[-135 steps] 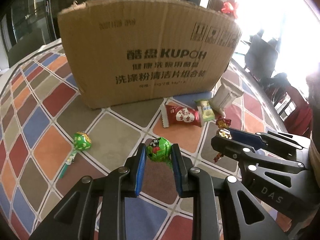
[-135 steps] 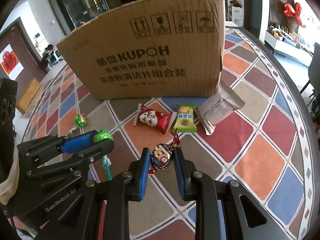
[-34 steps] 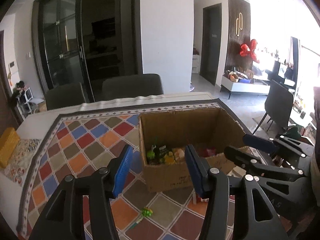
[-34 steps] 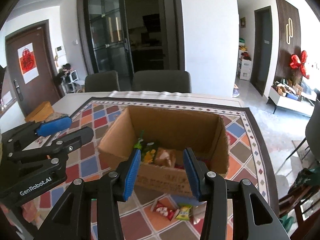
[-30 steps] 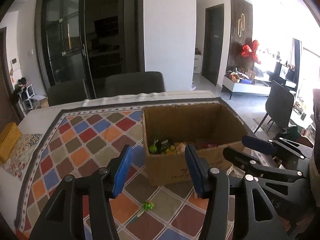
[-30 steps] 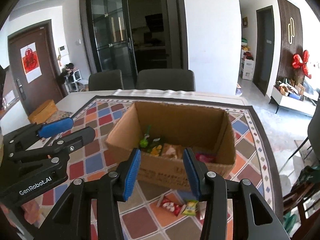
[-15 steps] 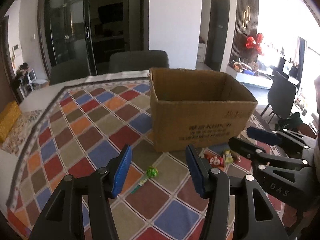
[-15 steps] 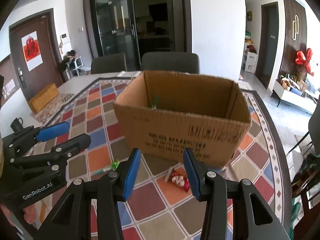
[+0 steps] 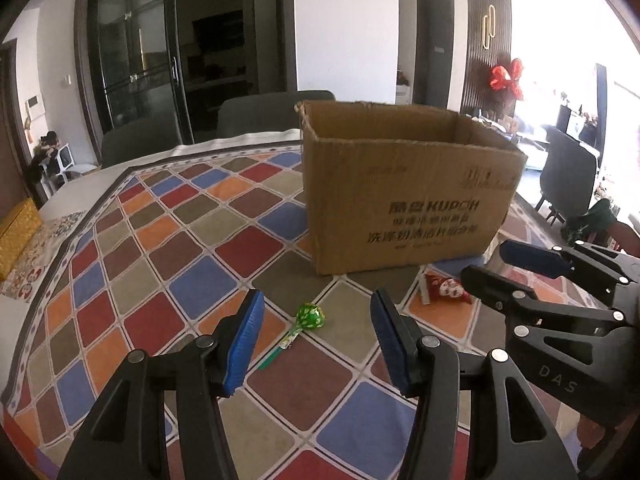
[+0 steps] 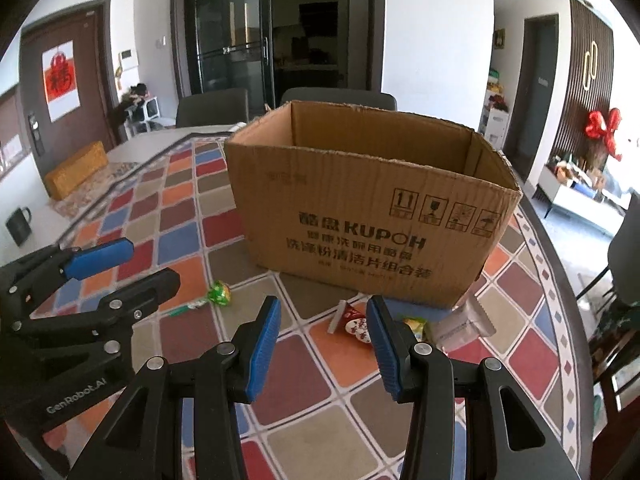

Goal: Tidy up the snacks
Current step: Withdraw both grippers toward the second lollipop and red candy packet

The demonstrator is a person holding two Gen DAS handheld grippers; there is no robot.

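Tongs both spread, nothing between the pads: left tongs (image 9: 316, 336) above the green lollipop (image 9: 310, 316) lying on the checkered surface (image 9: 192, 248), right tongs (image 10: 323, 336) above the red snack packet (image 10: 354, 324). Yellow-green packet (image 10: 416, 326) and clear white pouch (image 10: 464, 326) lie just beside the red one, at the front foot of the cardboard box (image 10: 372, 220). Box stands upright, top open.
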